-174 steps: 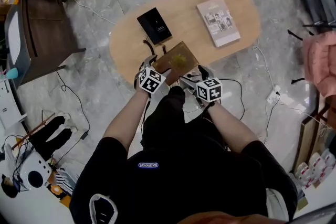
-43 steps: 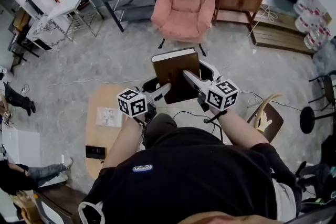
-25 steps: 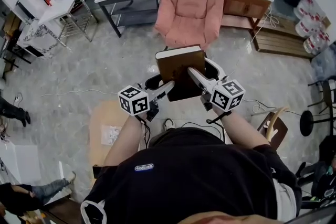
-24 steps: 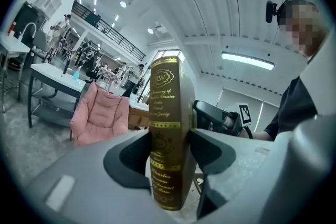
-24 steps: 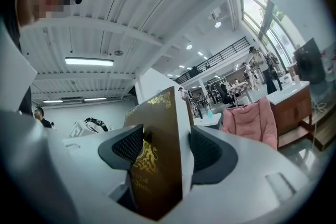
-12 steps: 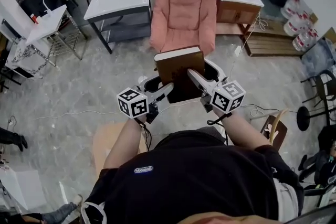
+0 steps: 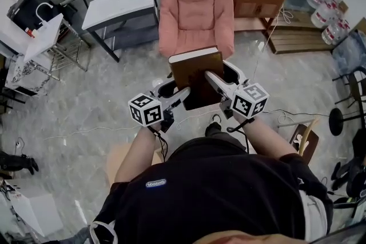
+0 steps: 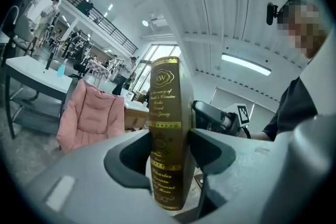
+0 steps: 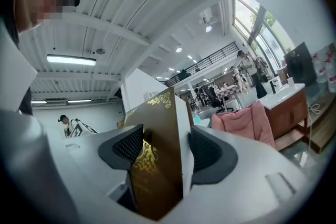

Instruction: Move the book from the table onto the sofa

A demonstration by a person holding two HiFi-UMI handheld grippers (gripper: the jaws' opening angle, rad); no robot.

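The brown book (image 7: 193, 72) sits at the centre of the head view, held in the air above the grey marble floor (image 7: 103, 94). Its white page edge lies just below the front of the pink sofa (image 7: 196, 6), which fills the upper centre of the frame. The left tongs (image 7: 178, 95) reach in from the lower left and clamp the spine side. In the left gripper view both dark pads press against the gold-lettered spine, which stands upright between them. The right tongs (image 7: 213, 80) come from the lower right and grip the opposite edge. The right gripper view shows their pads closed on the cover and pages.
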